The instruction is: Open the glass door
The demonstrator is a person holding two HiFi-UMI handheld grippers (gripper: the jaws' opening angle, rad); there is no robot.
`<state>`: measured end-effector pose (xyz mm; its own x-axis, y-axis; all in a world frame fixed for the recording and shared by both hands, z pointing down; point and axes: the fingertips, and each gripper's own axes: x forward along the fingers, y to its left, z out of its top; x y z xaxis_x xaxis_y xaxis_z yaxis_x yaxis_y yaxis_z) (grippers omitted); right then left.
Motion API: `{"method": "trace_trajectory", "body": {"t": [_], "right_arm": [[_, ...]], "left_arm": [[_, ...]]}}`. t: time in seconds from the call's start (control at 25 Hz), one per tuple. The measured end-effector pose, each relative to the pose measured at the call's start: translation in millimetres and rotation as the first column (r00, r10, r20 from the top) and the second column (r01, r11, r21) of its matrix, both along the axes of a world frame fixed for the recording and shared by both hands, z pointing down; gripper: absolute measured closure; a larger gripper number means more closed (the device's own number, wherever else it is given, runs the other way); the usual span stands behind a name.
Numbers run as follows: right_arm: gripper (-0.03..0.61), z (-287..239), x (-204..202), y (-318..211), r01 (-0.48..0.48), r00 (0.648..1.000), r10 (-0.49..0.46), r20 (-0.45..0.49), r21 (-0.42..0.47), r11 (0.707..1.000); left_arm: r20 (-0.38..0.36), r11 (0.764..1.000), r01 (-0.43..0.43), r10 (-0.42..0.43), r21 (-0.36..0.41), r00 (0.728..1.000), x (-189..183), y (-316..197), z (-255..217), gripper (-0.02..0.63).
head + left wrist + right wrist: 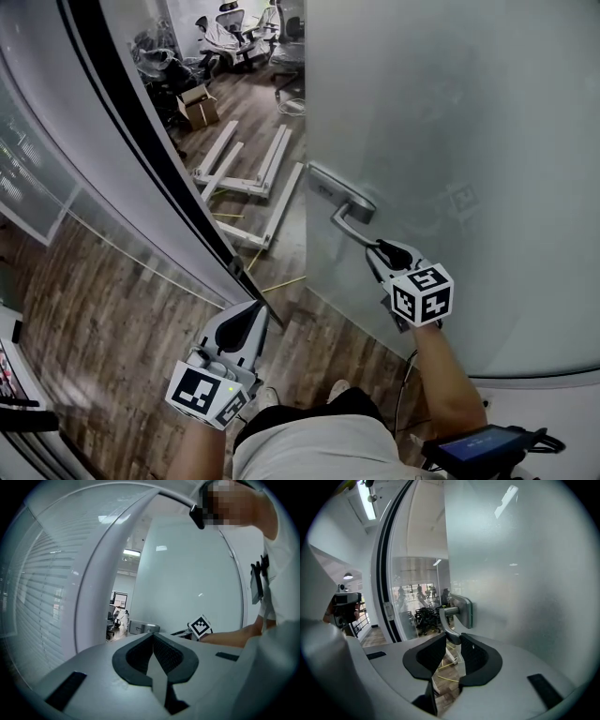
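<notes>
The frosted glass door (450, 141) stands partly ajar, with a gap between its edge and the dark door frame (141, 131). Its metal lever handle (347, 220) sticks out of a plate near the door's edge. My right gripper (380, 248) is shut on the lever's free end; in the right gripper view the handle (447, 620) runs down between the pads of the right gripper (453, 639). My left gripper (255, 309) hangs low by the frame, shut and holding nothing; in the left gripper view the left gripper (153, 637) has its pads together, pointing towards the gap.
Through the gap lie white metal frames (248, 173) on the wooden floor, a cardboard box (199, 108) and office chairs (234, 37) further back. A glass wall with blinds (33, 602) stands left of the frame. A dark handheld device (483, 445) hangs at the bottom right.
</notes>
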<state>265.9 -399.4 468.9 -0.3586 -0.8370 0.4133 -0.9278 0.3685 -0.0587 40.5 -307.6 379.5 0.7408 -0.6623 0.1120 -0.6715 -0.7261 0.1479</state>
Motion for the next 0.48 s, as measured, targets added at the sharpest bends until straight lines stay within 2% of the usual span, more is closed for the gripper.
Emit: {"method": "trace_trajectory", "body": {"t": [0.28,0.48], "right_arm": [[0.477,8.1,19.1,-19.2,-0.031,0.999,0.031,-0.013,0.013,0.999],[0.477,-0.2,39.3,-37.0,-0.05,0.998,0.051,-0.024,0.012,0.999]], "left_arm": [[0.005,0.999,0.038,-0.038,0.001,0.999,-3.2,-9.2,11.5,0.612],[0.006,0.998,0.058,-0.057,-0.003,0.998,3.0,-16.0,2.3,0.612]]}}
